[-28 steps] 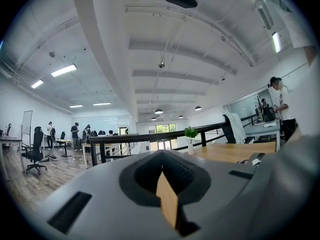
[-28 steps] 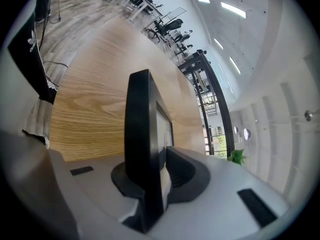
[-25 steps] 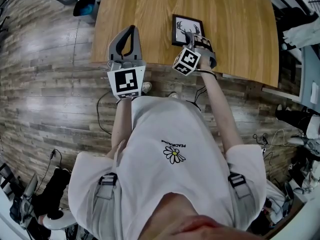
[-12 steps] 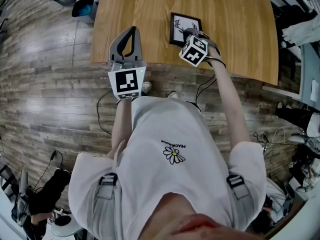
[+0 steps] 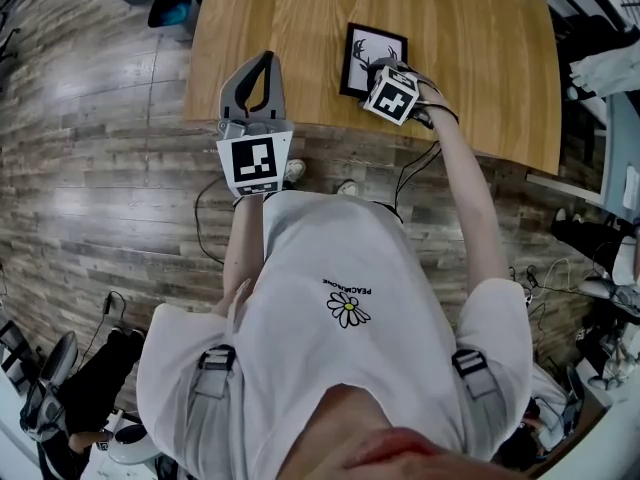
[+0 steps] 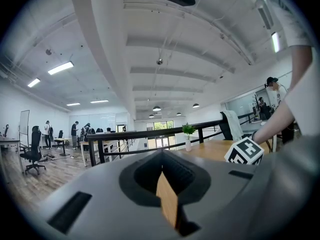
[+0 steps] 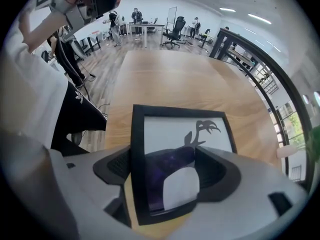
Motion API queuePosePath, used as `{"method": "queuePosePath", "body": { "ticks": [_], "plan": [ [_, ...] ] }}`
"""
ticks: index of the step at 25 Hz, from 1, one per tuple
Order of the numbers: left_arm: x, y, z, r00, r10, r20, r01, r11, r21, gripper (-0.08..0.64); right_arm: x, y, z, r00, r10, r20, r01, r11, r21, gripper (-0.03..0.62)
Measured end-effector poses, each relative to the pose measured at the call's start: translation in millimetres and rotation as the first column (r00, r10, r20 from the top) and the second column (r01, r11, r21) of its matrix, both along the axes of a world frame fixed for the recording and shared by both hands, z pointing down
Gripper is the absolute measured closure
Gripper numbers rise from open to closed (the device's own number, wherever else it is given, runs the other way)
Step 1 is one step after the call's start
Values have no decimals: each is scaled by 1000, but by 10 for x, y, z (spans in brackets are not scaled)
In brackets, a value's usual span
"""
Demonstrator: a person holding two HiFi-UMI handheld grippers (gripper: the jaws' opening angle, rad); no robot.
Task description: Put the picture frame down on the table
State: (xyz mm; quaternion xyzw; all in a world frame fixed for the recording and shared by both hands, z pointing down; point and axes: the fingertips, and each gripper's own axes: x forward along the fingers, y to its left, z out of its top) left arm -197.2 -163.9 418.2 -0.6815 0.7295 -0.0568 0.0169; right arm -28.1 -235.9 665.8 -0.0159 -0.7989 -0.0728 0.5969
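Black picture frame (image 5: 372, 53) with an antlered silhouette print, low over the wooden table (image 5: 290, 28) near its front edge, near end pinched between the right gripper (image 5: 383, 71) jaws, left gripper (image 5: 262, 65) well apart to the left, jaws pressed together, holding nothing

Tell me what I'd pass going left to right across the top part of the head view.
blue bin → left gripper → picture frame → white fabric
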Motion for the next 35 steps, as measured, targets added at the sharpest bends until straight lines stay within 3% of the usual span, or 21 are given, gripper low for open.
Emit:
{"method": "queuePosePath", "body": {
  "ticks": [3,8,16,19,21,24,28,32,35],
  "plan": [
    [-15,4,41,1000,-1,0,1,1000,-9,545,30,48,112,1000,2,-22,-2,1000,-8,229],
    [-163,11,33,1000,-23,8,23,1000,-11,545,-20,28,146,996,84,-17,-85,993,-82,230],
    [-94,-46,13,1000,-16,18,16,1000,-14,545,35,41,110,997,68,21,-66,996,-57,244],
    [-86,-80,-41,1000,-8,26,8,1000,-1,545,35,-50,-75,994,77,73,-78,997,13,279],
    [-86,-95,-63,1000,-2,31,2,1000,2,545,-56,-226,-406,972,140,187,-156,985,76,421],
    [-57,-127,-67,999,11,41,-11,1000,-2,545,-181,-501,-1054,887,239,395,-307,944,118,496],
    [52,-202,-155,997,45,59,-46,999,16,545,-215,-639,-1887,734,260,627,-418,901,116,575],
    [193,-269,-251,994,76,78,-78,997,29,545,-111,-579,-2600,497,272,824,-475,880,-4,581],
    [267,-295,-319,991,99,88,-103,994,41,545,101,-569,-3020,289,305,908,-577,812,-89,583]
  ]
}}
